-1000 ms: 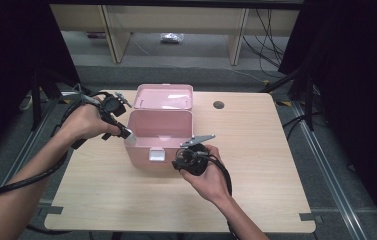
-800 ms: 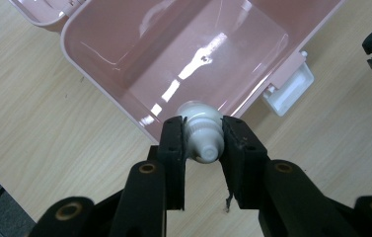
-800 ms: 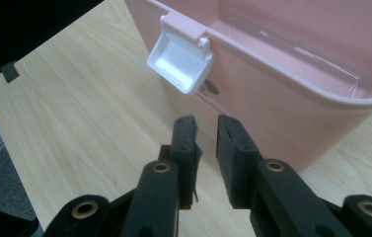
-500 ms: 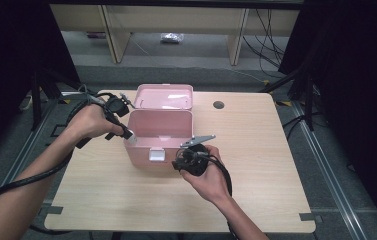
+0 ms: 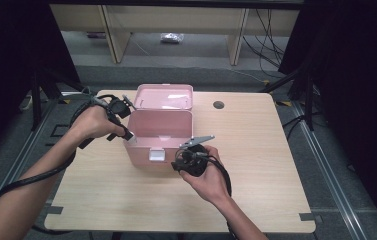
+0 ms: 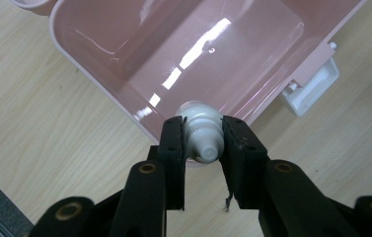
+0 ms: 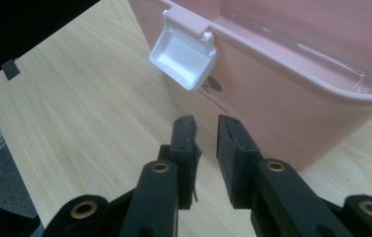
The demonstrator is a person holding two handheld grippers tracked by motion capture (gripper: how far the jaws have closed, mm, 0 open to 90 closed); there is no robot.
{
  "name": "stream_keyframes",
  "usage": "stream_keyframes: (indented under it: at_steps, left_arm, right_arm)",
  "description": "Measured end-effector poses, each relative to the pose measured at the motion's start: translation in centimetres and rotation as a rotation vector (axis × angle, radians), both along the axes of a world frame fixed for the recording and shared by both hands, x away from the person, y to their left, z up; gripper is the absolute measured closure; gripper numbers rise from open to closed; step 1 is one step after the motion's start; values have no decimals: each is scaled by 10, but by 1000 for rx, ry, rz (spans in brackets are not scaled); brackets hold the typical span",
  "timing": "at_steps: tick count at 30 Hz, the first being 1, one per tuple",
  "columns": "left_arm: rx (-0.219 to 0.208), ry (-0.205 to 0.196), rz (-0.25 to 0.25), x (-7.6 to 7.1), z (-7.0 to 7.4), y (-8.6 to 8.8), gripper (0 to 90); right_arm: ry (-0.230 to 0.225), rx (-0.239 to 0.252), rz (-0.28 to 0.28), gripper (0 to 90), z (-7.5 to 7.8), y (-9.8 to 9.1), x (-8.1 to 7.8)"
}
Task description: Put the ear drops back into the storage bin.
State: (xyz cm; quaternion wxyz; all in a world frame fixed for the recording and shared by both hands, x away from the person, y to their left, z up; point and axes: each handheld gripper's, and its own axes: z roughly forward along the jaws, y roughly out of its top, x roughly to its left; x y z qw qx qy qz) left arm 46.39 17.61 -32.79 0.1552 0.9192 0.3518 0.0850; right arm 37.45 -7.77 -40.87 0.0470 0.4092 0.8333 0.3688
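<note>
A pink plastic box (image 5: 158, 135) stands open in the middle of the table, its lid (image 5: 166, 97) folded back behind it. The inside (image 6: 198, 54) looks bare. A white latch (image 5: 156, 155) hangs on its front wall. My left gripper (image 5: 128, 134) is at the box's left rim, shut on a small white ribbed bottle (image 6: 202, 133) held over the rim's edge. My right gripper (image 5: 178, 162) hovers low by the box's front right corner. In its own view the jaws (image 7: 206, 133) stand a little apart with nothing between them, pointing at the pink wall (image 7: 292, 98) below the latch (image 7: 183, 52).
A dark round hole (image 5: 219, 105) sits in the wooden tabletop (image 5: 266, 165) behind and right of the box. Black cables trail from both grippers. Wooden shelf legs and loose cables lie on the floor beyond the table's far edge.
My left gripper has moved right, from beside the box to its left rim, carrying the white bottle. The right gripper has held its place.
</note>
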Motion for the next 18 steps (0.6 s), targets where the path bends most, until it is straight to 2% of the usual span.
stream_keyframes:
  at_steps: [2, 9, 10, 13, 18]
  left_arm:
    - [-6, -3, 6, 1, 0, 0, 712]
    - [16, 7, 1, 2, -3, -3, 711]
    - [11, 10, 6, 3, -4, -3, 711]
    - [22, 11, 1, 4, -6, -4, 712]
    - [25, 21, 6, 5, -11, -4, 711]
  right_arm:
    - [0, 2, 1, 781, 0, 0, 0]
    - [-9, -3, 8, 780, -1, 0, 0]
    - [-22, -11, 13, 780, -2, -1, 1]
    - [-2, -1, 5, 780, -1, 0, -1]
    - [-3, 2, 10, 779, -2, 1, -1]
